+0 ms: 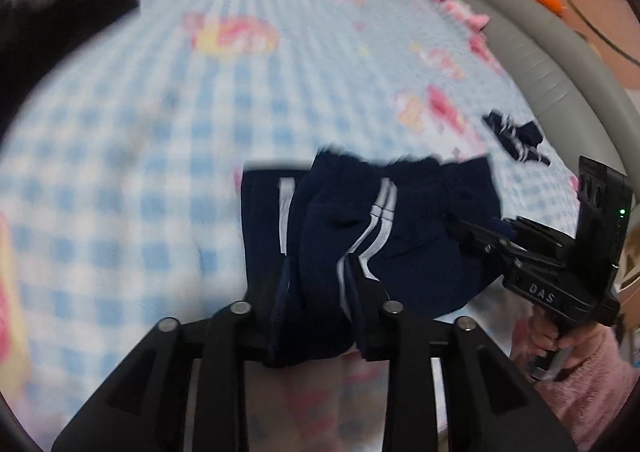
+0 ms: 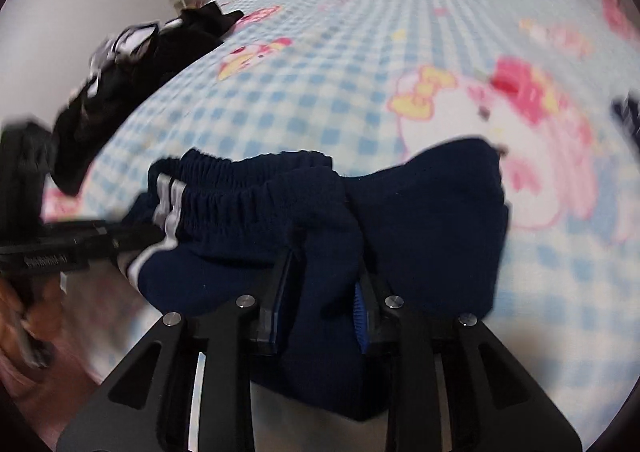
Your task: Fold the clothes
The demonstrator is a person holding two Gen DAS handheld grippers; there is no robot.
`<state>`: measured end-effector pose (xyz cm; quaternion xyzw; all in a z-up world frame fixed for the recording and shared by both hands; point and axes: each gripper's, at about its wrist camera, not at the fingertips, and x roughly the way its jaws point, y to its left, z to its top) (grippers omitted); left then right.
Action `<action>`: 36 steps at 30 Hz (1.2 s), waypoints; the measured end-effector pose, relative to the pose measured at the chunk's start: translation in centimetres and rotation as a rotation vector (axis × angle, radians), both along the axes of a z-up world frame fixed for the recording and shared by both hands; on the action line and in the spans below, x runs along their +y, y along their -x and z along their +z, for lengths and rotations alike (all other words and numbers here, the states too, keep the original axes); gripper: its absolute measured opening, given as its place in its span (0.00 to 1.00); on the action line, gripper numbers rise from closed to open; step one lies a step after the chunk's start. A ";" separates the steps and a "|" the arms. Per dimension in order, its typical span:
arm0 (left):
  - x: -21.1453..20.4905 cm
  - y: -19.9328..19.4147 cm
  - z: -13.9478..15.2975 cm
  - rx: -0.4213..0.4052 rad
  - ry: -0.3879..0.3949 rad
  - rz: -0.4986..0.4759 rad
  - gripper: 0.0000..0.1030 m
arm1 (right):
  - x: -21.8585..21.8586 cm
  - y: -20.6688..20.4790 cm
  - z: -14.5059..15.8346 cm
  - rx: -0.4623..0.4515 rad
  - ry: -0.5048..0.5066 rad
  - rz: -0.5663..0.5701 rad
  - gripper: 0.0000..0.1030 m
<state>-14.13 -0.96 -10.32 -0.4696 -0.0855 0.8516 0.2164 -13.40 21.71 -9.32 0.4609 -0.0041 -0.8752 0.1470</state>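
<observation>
We see the left gripper (image 1: 316, 276) with its jaws closed on a bunched fold of the navy garment (image 1: 384, 228), the white-striped cloth pinched between them. The right gripper (image 2: 324, 284) has its jaws narrowed on another bunch of the same garment, just behind the gathered waistband (image 2: 248, 187), which stretches away to the left of those jaws. The garment hangs between the two sets of jaws, above the blue-checked bedsheet (image 1: 160, 139). In the left wrist view, the right gripper comes in from the right of the jaws, a hand (image 1: 560, 336) in a pink sleeve (image 1: 588, 384) on its handle. Beyond the right jaws, far to the left, a black garment (image 2: 132, 67) lies on the sheet.
</observation>
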 end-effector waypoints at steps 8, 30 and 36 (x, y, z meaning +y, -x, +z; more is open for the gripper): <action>3.5 -0.4 2.5 0.174 0.080 -0.086 0.36 | 0.1 -2.5 4.7 0.147 -0.033 -0.042 0.35; 2.6 -1.5 0.9 0.121 0.049 0.012 0.44 | -1.6 -2.2 2.5 0.034 -0.079 -0.053 0.39; 2.7 -1.6 -0.9 0.073 0.112 0.021 0.44 | -3.3 -1.9 0.5 -0.006 -0.139 -0.033 0.39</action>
